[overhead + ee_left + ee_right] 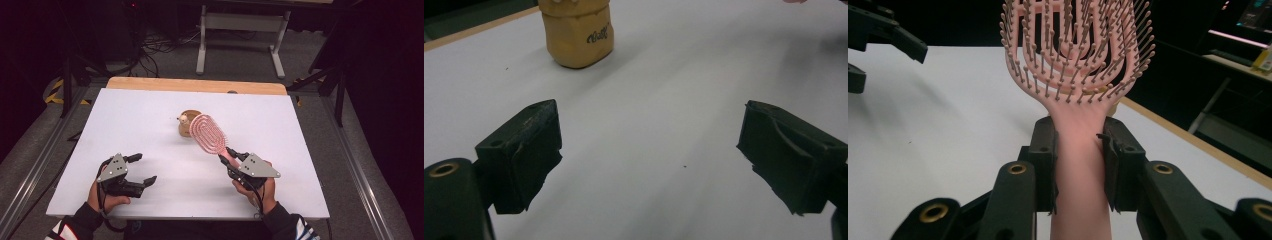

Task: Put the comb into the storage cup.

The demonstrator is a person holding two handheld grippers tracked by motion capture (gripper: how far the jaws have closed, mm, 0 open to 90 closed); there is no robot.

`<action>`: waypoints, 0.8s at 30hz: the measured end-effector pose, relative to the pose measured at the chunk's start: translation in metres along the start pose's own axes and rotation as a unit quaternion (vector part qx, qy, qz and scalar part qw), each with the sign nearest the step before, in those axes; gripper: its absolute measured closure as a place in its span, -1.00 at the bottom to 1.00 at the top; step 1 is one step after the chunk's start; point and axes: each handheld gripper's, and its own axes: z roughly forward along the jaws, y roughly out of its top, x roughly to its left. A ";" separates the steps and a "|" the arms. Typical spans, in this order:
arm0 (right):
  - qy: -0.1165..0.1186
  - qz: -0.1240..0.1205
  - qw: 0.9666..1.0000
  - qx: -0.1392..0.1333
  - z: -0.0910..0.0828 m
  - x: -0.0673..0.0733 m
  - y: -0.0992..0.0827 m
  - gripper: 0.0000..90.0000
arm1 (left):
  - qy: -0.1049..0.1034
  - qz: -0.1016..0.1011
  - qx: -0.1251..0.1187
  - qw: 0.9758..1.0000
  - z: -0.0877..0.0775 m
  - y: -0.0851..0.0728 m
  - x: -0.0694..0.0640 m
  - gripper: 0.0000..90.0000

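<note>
Pinching the pink hairbrush [1075,65] by its handle above the bench [150,115], the right hand-held gripper [230,159] should keep it steady toward the tan cup [188,122], while the left hand-held gripper [142,169] waits spread.

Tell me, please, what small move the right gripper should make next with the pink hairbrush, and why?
Probably carry it on toward the tan holder. The right gripper clamps the pink hairbrush by its handle, the head raised beside the holder, while the left gripper waits open, holding nothing.
</note>
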 end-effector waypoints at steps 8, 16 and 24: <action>-0.017 0.010 0.999 -0.025 0.015 -0.004 0.011 0.55 | -0.007 0.014 -0.012 1.000 0.013 0.017 0.001 -0.74; -0.016 0.014 0.999 -0.038 0.027 0.004 0.017 0.55 | -0.010 0.020 -0.046 0.999 0.022 0.043 0.001 -0.75; -0.011 0.022 0.999 -0.040 0.032 0.009 0.015 0.55 | -0.017 0.011 -0.085 0.996 0.027 0.067 -0.002 -0.75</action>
